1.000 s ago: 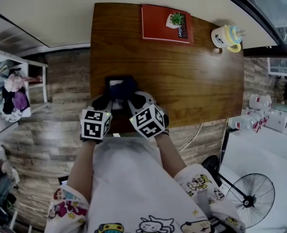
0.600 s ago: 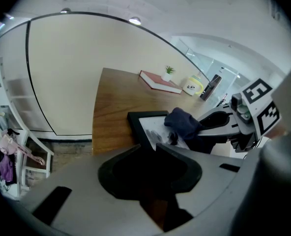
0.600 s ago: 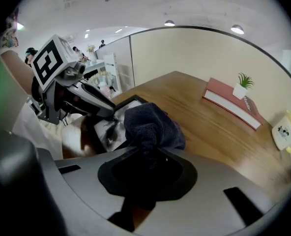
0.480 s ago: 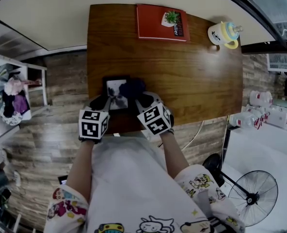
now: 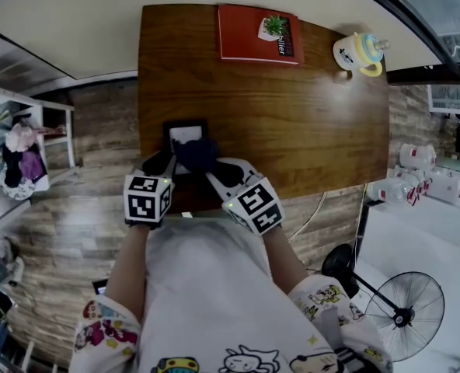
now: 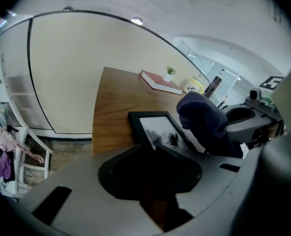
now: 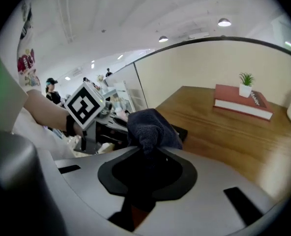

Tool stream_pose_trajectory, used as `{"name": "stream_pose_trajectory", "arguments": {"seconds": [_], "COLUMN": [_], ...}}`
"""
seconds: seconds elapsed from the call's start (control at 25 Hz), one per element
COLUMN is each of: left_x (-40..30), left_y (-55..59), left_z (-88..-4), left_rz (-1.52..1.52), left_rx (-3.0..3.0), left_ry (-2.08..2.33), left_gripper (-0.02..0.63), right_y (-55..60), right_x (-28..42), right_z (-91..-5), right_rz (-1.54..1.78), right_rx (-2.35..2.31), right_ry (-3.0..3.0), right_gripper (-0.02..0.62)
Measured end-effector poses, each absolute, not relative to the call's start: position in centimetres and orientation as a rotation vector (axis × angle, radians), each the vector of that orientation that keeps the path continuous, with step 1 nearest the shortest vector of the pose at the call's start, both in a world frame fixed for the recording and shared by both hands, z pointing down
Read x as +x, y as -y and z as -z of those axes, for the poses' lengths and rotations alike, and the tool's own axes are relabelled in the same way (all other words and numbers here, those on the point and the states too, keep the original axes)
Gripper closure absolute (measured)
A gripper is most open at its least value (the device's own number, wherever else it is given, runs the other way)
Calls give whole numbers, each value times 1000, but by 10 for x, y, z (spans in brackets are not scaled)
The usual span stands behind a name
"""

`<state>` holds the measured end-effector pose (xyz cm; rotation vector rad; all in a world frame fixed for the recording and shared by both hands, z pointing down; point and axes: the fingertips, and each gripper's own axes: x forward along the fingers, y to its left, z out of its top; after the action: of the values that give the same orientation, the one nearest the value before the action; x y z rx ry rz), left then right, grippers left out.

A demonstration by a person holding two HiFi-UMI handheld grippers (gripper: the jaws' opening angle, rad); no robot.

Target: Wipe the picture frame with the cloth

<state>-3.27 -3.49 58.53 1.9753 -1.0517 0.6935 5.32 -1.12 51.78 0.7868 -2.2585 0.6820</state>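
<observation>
Picture frame (image 5: 182, 137): on the table (image 5: 308, 123), by the near edge, toward the left corner.
Left gripper (image 6: 153, 145): clamped on the frame's near edge, frame reaching away from the jaws.
Right gripper (image 7: 146, 149): pinching the dark cloth (image 7: 150, 124).
Cloth: bunched over the frame's right side, just beyond the right jaws.

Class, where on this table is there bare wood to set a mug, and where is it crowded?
Free: the middle of the table, between red book and picture frame, and its right side, nearer than the cup. Crowded: near left edge, round frame and cloth.
</observation>
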Motion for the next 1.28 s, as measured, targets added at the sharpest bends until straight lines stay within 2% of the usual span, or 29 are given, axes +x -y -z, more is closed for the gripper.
{"name": "stream_pose_trajectory", "arguments": {"seconds": [0.32, 0.84, 1.28], "left_x": [-32, -32, -32], "left_y": [35, 35, 35], "left_z": [-585, -584, -585], "left_rz": [-687, -677, -680], "left_rx": [1974, 1977, 1976], "left_ry": [1055, 1059, 1052], "left_gripper": [514, 515, 514], "right_y": [-6, -6, -6], "right_x": [-1, -4, 30], "right_z": [-542, -568, -567], "right_rz": [-978, -825, -698], "right_rx": [740, 715, 704], "right_ry": [2281, 2146, 2111], "right_gripper": [538, 540, 540]}}
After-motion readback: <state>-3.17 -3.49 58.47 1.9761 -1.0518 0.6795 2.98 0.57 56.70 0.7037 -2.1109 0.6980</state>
